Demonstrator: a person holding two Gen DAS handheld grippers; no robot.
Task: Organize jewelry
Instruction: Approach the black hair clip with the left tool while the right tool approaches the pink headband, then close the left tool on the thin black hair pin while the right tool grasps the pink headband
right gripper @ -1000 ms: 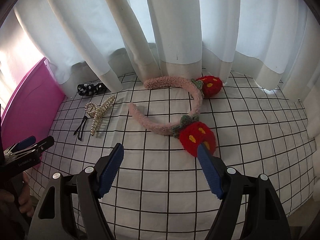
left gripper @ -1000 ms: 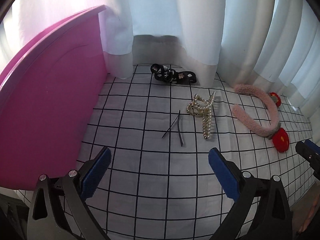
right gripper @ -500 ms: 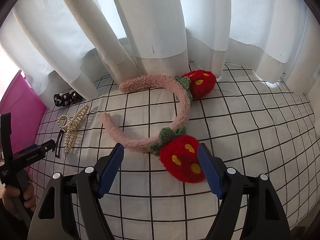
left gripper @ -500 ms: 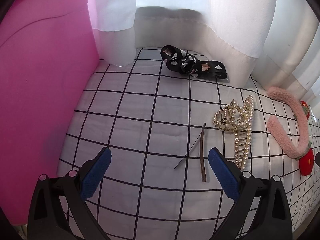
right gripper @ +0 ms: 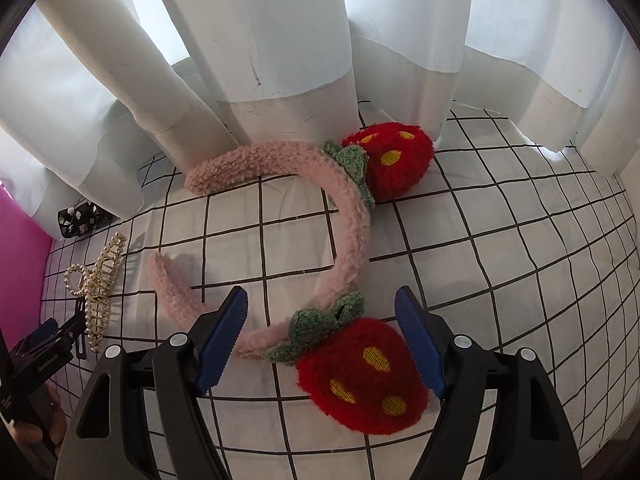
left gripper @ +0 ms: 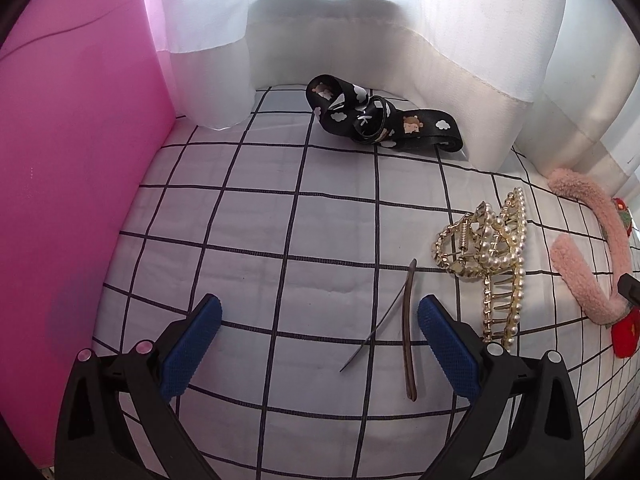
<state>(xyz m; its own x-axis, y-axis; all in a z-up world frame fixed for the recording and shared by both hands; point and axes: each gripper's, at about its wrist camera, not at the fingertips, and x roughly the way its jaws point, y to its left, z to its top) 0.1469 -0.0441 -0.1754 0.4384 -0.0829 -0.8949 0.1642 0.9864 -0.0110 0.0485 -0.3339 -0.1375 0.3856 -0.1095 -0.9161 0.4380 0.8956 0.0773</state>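
My left gripper is open and low over the checked cloth. A thin brown hair clip lies between its fingers, near the right pad. A pearl claw clip lies just right of it. A black patterned strap lies farther back by the curtain. My right gripper is open around the near end of a pink fuzzy headband, with one red strawberry between its fingers. The other strawberry lies by the curtain.
A pink box wall stands close on the left. White curtains hang along the back edge of the cloth. The left gripper shows at the lower left of the right wrist view.
Both grippers have moved forward and down. The left one has closed in on the brown hair clip, the right one on the headband's near strawberry. Both stay open.
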